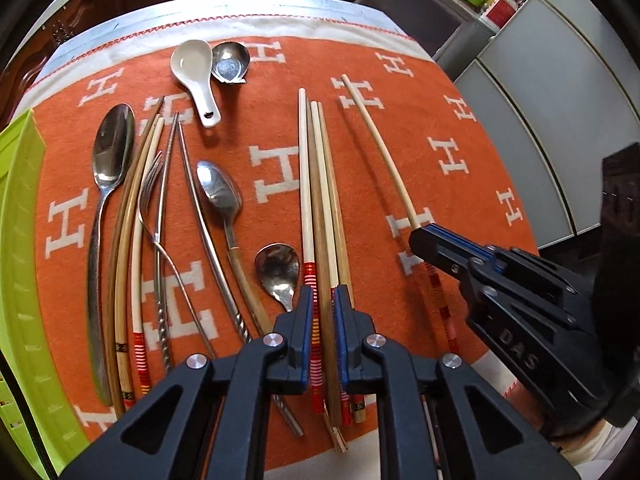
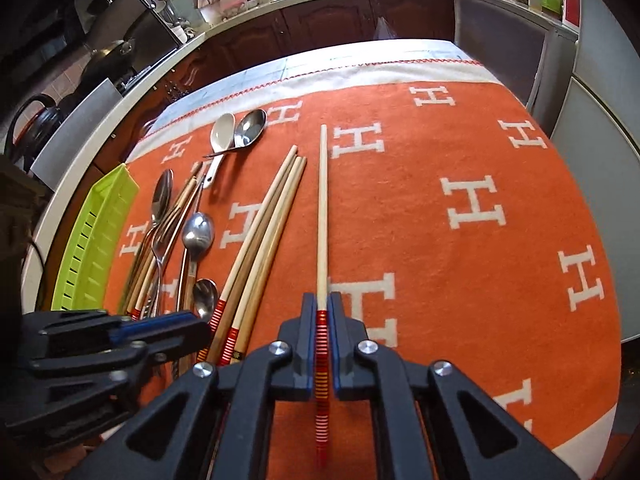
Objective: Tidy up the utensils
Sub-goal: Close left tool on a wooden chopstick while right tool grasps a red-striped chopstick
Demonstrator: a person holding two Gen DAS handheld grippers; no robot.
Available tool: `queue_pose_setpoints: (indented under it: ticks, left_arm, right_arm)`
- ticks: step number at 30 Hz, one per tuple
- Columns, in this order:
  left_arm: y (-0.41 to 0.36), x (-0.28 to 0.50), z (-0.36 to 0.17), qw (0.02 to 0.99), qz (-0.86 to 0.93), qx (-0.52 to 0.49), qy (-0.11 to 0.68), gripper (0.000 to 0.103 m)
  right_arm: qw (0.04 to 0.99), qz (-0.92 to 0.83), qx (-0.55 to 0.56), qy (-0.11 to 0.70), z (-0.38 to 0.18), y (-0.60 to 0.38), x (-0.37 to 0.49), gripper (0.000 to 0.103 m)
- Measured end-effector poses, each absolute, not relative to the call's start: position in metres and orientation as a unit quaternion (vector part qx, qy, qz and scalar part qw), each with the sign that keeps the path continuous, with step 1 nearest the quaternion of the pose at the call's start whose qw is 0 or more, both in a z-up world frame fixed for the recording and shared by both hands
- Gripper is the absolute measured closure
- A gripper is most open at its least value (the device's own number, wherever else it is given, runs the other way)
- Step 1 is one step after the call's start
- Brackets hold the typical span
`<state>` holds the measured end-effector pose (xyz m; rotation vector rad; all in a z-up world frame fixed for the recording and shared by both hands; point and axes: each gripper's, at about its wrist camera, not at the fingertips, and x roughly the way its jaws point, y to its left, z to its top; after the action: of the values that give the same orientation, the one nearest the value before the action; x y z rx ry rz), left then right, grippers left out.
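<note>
The left gripper [image 1: 323, 294] is clamped on a bundle of chopsticks [image 1: 320, 184], seemingly the brown one. At three o'clock, the right gripper [image 2: 321, 305] pinches a lone red-banded chopstick [image 2: 322, 216]. At nine o'clock lie steel spoons [image 1: 218, 188], a fork [image 1: 151, 184] and more chopsticks. Farther off sit a white ceramic spoon [image 1: 196, 68] and a green tray [image 2: 100, 232].

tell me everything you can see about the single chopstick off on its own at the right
The single pale wooden chopstick with a red and orange striped handle band is long, thin and straight. It runs straight away from the right wrist camera, its plain tip pointing at the far table edge, over the orange cloth with white H letters. It is apart from the bundle of chopsticks to its left. The right gripper is shut on its striped end.
</note>
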<state>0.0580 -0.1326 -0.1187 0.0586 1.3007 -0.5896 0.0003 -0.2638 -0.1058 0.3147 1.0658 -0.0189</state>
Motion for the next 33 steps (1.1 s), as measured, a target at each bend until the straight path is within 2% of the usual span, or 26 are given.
queue_pose_setpoints:
  ticks: [33]
  left_arm:
    - [-0.164, 0.095, -0.132, 0.772, -0.238, 0.036, 0.588, 0.094]
  right_arm:
    - [0.850, -0.004, 0.163, 0.501, -0.109, -0.278, -0.007, 0.098]
